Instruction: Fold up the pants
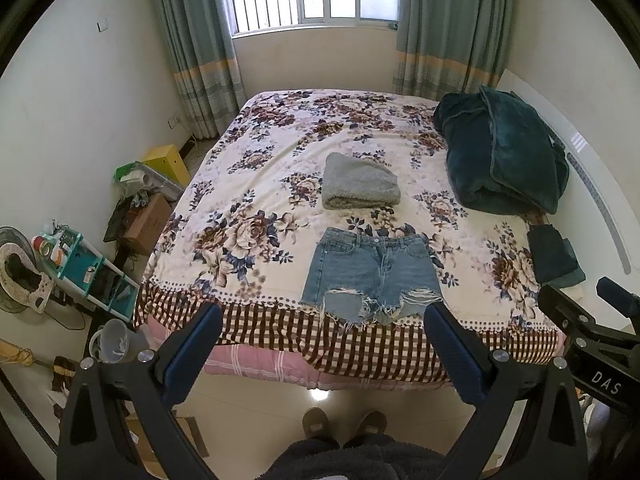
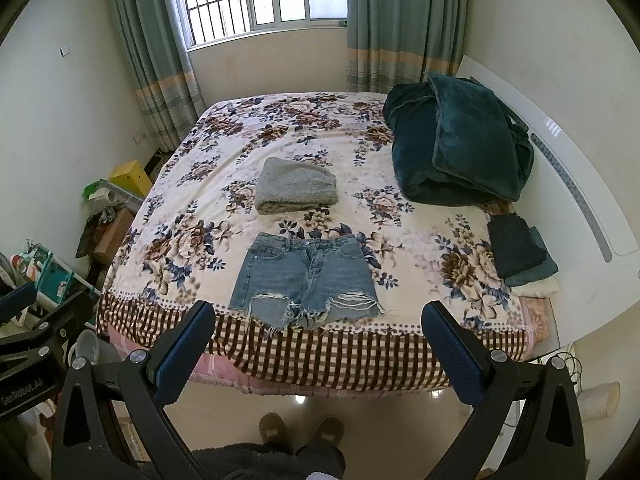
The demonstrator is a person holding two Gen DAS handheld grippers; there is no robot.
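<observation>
A pair of frayed blue denim shorts lies flat on the floral bedspread near the bed's front edge, waistband toward the window. They also show in the right wrist view. My left gripper is open and empty, held above the floor in front of the bed, short of the shorts' hems. My right gripper is open and empty too, at about the same distance. The right gripper's body shows at the right edge of the left wrist view.
A folded grey towel lies behind the shorts. A dark teal blanket is heaped at the back right, with folded dark cloths by the white headboard. Boxes and a teal shelf crowd the floor at left. Slippered feet stand below.
</observation>
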